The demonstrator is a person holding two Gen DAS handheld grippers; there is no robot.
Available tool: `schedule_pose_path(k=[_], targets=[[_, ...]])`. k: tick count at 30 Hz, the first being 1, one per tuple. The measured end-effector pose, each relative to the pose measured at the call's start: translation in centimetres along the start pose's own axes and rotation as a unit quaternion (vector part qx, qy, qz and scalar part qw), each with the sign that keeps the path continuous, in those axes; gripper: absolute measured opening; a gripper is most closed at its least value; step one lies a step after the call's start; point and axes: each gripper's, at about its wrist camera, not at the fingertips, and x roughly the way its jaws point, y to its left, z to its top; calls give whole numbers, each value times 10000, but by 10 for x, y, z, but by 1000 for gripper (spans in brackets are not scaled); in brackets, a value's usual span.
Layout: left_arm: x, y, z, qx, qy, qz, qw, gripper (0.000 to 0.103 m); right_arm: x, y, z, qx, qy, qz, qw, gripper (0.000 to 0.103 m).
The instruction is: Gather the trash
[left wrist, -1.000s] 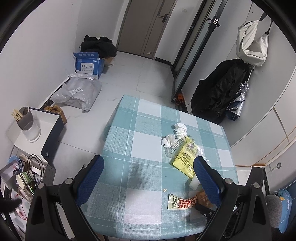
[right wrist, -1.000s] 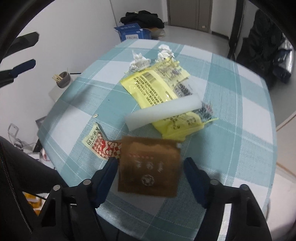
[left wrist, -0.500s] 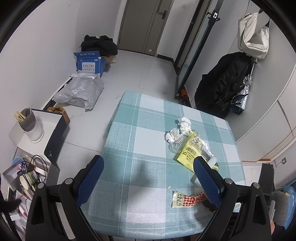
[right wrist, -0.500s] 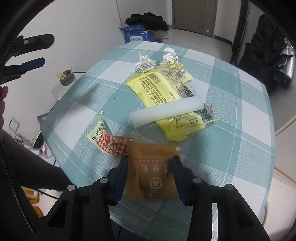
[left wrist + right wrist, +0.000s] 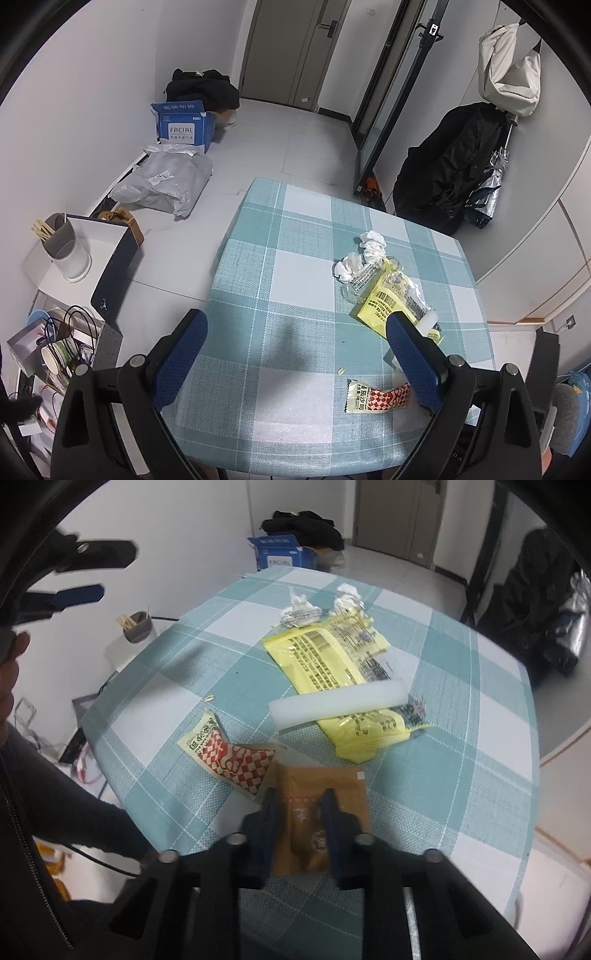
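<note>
The right gripper [image 5: 299, 805], wide a second ago, is closing on the brown sachet [image 5: 321, 812] near the table's [image 5: 480, 775] front edge, starting collection; the left gripper [image 5: 295, 332] is hanging released.

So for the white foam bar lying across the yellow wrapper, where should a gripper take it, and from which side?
Grip the white foam bar across its narrow width near the middle, coming from above. It lies flat and long on the yellow wrapper, so its long sides are exposed, and a mid-length pinch should keep it from tipping. Keep the fingers shallow so they miss the wrapper.
</note>
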Motion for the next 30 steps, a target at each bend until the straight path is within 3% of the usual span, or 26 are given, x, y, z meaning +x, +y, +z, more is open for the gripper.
schedule_pose_path(k=[4, 12, 19, 24, 26, 28, 30], targets=[[1, -2, 0, 24, 6, 32, 10000, 96, -8, 9, 0, -252, -154, -73, 9995, 0], [6, -5, -5, 172, 92, 105, 9998, 96, -23, -6, 5, 168, -405, 91, 9990, 0], [19, -17, -17, 457, 510, -155, 9975, 96, -40, -36, 8, 889, -696, 416, 9927, 0], [29, -35, -28, 897, 826, -261, 9922, 96, -31, -55, 3, 1280, -450, 389, 9900, 4], [31, -40, -32, 1021, 922, -290, 9901, 96, -25, -63, -1, 1391, -290, 385, 9891, 10], [34, -46, -35, 1109, 1039, -324, 9879, 96, -21, -67, -6, 1430, -192, 303, 9891, 50], [35, -49, -37, 1121, 1087, -349, 9871, 96, -18, -69, -11, 1398, -173, 243, 9897, 57]])
